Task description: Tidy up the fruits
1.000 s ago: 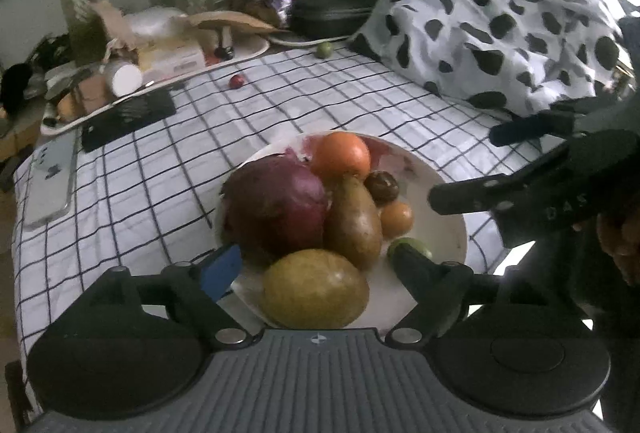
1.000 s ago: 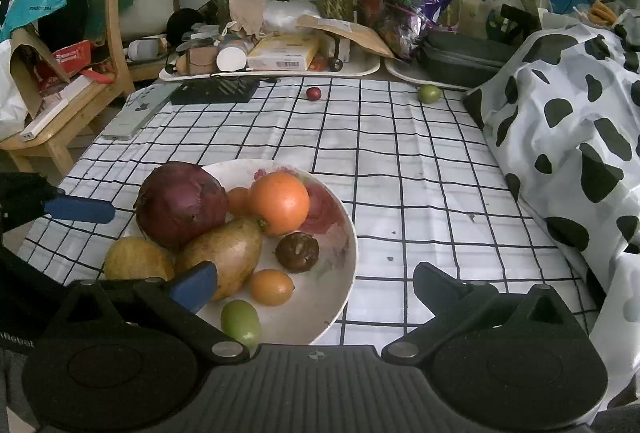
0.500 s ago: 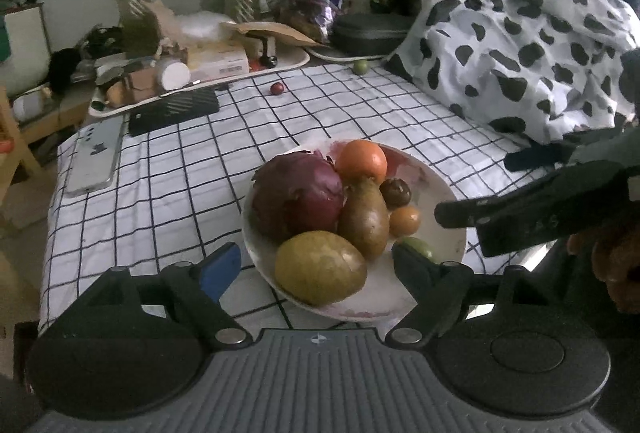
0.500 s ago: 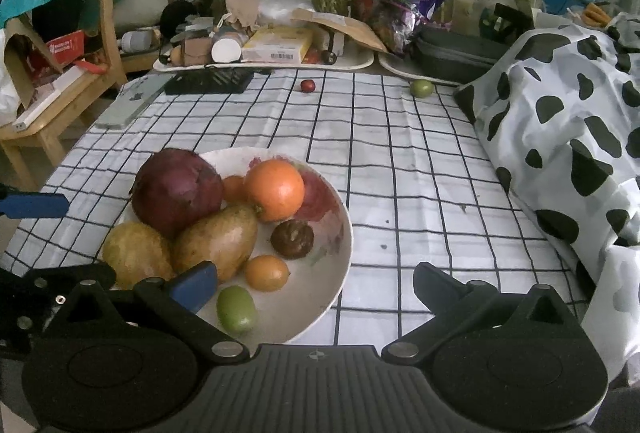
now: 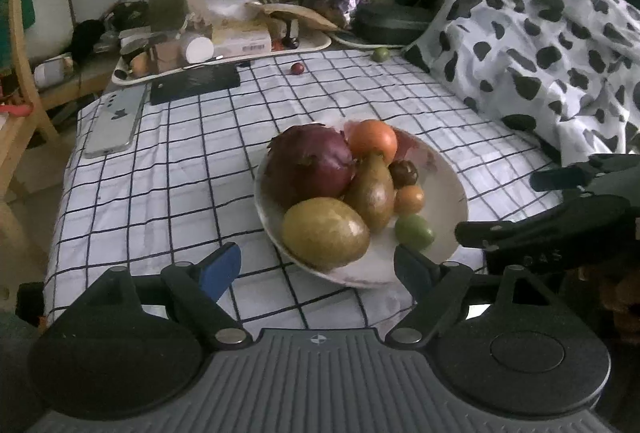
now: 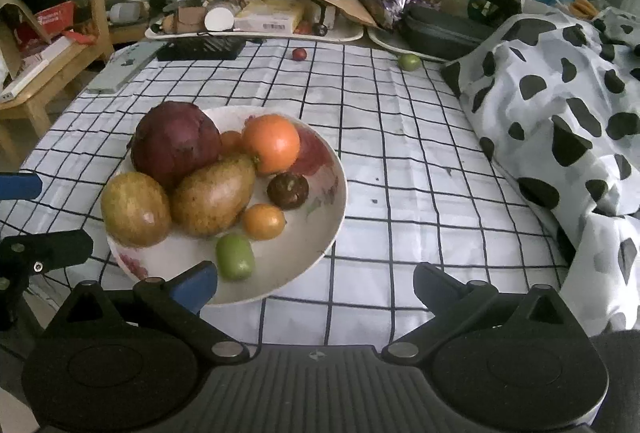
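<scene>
Fruit mostly sits in the plate (image 6: 336, 193) at centre left of the right wrist view: a big purple one (image 6: 176, 141), an orange (image 6: 271, 143), a pear (image 6: 214, 195), a yellow-brown round one (image 6: 135, 209), a dark small one (image 6: 288, 190), a small orange one (image 6: 264, 221) and a green one (image 6: 235, 257) near the front rim. We see two strays apart from the plate, on the checked cloth (image 6: 400, 161) in the upper middle of that frame: a red berry (image 6: 299, 53) and a green fruit (image 6: 409, 62), well apart from each other.

Our right gripper (image 6: 314, 281) hangs low at the frame's bottom, its fingers spread wide and holding nothing, just off the plate's near edge. Our left gripper (image 5: 318, 263) is likewise spread and empty at the bottom of its own view, with the plate between and just beyond its fingers.

We judge the task largely done, since most fruit is gathered; the two strays at the far side seem to be what is left to fetch. A spotted blanket (image 6: 560, 105) fills the right of the frame, and a cluttered tray (image 6: 256, 29) lies beyond the cloth.
</scene>
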{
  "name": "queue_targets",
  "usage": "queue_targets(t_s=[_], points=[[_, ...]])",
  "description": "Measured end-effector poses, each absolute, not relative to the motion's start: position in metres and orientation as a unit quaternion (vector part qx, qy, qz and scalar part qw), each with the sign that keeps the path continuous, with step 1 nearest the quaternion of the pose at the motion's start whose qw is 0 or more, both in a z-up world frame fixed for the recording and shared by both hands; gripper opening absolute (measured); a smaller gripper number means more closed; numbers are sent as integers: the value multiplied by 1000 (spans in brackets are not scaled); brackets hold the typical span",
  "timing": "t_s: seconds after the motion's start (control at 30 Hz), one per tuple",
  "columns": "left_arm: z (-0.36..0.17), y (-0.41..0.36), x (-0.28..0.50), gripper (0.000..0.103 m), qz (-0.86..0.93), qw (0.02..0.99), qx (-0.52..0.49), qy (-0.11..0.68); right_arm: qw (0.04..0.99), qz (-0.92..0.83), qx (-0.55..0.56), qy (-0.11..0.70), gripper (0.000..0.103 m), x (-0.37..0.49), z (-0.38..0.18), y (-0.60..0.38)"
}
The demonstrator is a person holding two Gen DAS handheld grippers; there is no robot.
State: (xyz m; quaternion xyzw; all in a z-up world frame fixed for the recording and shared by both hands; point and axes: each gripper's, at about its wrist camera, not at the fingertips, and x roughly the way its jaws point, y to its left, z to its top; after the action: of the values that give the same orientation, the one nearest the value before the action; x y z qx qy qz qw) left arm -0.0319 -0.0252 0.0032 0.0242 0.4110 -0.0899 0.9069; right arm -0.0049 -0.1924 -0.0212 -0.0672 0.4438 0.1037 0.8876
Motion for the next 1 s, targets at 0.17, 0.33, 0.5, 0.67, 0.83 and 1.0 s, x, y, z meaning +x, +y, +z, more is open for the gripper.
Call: queue_targets(t_s=[0.17, 0.33, 0.5, 0.67, 0.83, 1.0], points=[[-6, -24, -26, 97, -71, 893, 36, 443, 885, 93, -73, 450, 103, -10, -22, -191], [-14, -25, -24, 98, -63, 883, 46, 463, 881, 96, -83, 456, 103, -10, -25, -188], [-16, -26, -22, 103, -61, 883, 51, 463, 878, 97, -86, 460, 103, -9, -27, -188], [-17, -27, -21, 103, -64, 882, 52, 464, 877, 98, -87, 462, 103, -8, -28, -188], [-17, -28, -21, 103, -65, 882, 56, 464, 876, 99, -88, 463, 103, -8, -28, -188], [-16, -30, -22, 103, -67, 882, 61, 462, 877, 99, -88, 463, 103, -8, -28, -188]])
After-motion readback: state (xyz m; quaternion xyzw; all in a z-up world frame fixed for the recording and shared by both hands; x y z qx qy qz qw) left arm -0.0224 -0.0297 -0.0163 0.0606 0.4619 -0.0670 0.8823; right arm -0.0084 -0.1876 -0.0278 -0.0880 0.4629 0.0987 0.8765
